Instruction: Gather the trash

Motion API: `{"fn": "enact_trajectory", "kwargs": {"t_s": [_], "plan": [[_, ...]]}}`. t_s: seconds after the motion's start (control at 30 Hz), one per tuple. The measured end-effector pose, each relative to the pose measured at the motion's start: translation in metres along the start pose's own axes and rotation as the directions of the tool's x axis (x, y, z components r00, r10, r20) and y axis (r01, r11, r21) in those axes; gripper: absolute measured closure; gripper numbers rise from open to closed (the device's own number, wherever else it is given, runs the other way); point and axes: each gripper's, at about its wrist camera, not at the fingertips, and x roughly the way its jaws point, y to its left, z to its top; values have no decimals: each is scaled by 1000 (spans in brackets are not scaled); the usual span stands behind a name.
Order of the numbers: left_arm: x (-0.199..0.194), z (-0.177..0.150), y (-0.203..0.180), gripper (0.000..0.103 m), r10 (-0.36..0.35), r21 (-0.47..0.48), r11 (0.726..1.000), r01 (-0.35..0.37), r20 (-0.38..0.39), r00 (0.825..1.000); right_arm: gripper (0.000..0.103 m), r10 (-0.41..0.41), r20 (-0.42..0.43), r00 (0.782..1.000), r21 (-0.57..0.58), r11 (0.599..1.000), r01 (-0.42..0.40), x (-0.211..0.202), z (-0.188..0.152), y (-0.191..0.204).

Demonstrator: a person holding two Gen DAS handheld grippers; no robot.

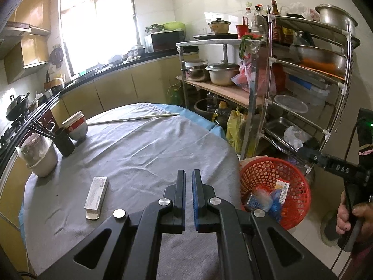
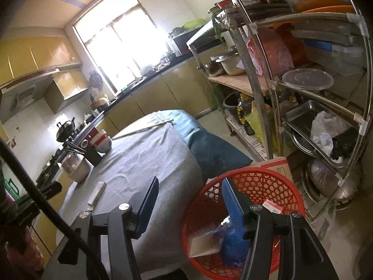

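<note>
A long white carton point(image 1: 96, 192) lies on the grey tablecloth point(image 1: 139, 149), left of my left gripper point(image 1: 188, 175), which is shut and empty above the table's near edge. The carton also shows in the right wrist view point(image 2: 98, 192). A red mesh basket point(image 1: 300, 182) stands on the floor right of the table and holds a blue wrapper point(image 1: 275, 201), a small medicine box point(image 1: 283, 190) and other packets. My right gripper point(image 2: 190, 186) is open and empty above the basket's point(image 2: 268, 182) left rim; its body shows in the left wrist view point(image 1: 326, 159).
At the table's left stand stacked bowls point(image 1: 75, 124), a black cup with chopsticks point(image 1: 63, 141) and a covered white pot point(image 1: 42, 158). A long stick point(image 1: 132, 119) lies at the far edge. A metal rack point(image 1: 310, 81) of pots stands behind the basket, with a cardboard box point(image 2: 277, 165).
</note>
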Motion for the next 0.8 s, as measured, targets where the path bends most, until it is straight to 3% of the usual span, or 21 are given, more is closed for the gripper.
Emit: {"fn": "enact_trajectory", "kwargs": {"t_s": [0.1,0.37,0.8], "plan": [[5,-2,1,97,-5,-13,1000,4,-20,1000,43,-39,-13,999,-1,999,39,4,-5,-7],[13,-1,-5,97,1,7,1000,-1,-27,1000,43,-48,13,999,38,998,48,-6,-2,-25],[26,5,-49,97,-78,96,992,80,-20,997,43,-63,25,998,90,994,61,-13,-2,-51]]}}
